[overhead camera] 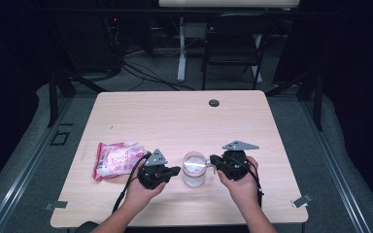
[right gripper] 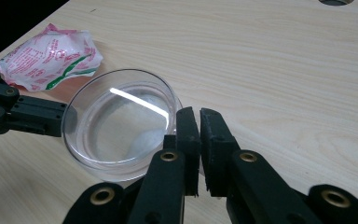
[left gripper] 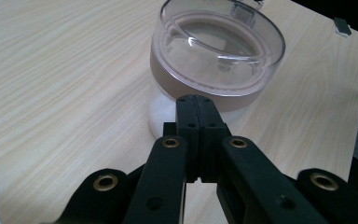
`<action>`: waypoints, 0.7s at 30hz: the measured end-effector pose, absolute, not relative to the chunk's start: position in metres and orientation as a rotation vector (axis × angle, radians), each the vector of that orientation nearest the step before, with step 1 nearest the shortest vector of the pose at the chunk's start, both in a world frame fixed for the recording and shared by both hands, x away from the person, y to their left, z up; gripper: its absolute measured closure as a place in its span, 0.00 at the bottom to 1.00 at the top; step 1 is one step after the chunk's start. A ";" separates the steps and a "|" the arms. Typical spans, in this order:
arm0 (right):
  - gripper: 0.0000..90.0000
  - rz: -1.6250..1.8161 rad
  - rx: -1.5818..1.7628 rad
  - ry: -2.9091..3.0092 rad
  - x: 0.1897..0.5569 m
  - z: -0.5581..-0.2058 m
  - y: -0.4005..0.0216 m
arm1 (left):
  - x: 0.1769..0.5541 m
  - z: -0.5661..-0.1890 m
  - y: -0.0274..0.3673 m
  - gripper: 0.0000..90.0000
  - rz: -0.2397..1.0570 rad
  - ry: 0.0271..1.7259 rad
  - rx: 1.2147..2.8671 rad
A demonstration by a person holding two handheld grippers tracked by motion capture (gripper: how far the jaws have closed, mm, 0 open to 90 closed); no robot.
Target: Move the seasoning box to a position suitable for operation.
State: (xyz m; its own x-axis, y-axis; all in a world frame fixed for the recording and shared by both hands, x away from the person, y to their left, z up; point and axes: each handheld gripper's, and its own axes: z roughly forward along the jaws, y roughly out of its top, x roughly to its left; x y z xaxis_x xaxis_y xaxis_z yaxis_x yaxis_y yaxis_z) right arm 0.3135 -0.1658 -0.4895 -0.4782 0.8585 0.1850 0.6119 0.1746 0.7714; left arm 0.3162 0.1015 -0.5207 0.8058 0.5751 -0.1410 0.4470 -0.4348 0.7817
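Jaws closed beside upright clear jar, lid up, wooden table

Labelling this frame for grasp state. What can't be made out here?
- Right gripper, right gripper view: whether its nearly closed jaws pinch the jar's handle; the jaws hide it.
- Jar, left gripper view: its lower part behind the shut left gripper; touching or not is unclear.
- Pink packet, high view: print too small to read.
- Left gripper view: jar handle cut off by the top edge.
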 end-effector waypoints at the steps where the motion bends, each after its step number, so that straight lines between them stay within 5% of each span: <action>1: 0.96 1.202 1.407 2.161 0.313 -0.490 -0.166 | 0.316 -0.522 0.101 1.00 0.180 0.754 2.094; 21: 0.96 1.213 1.419 2.153 0.313 -0.491 -0.167 | 0.313 -0.515 0.093 1.00 0.174 0.720 2.079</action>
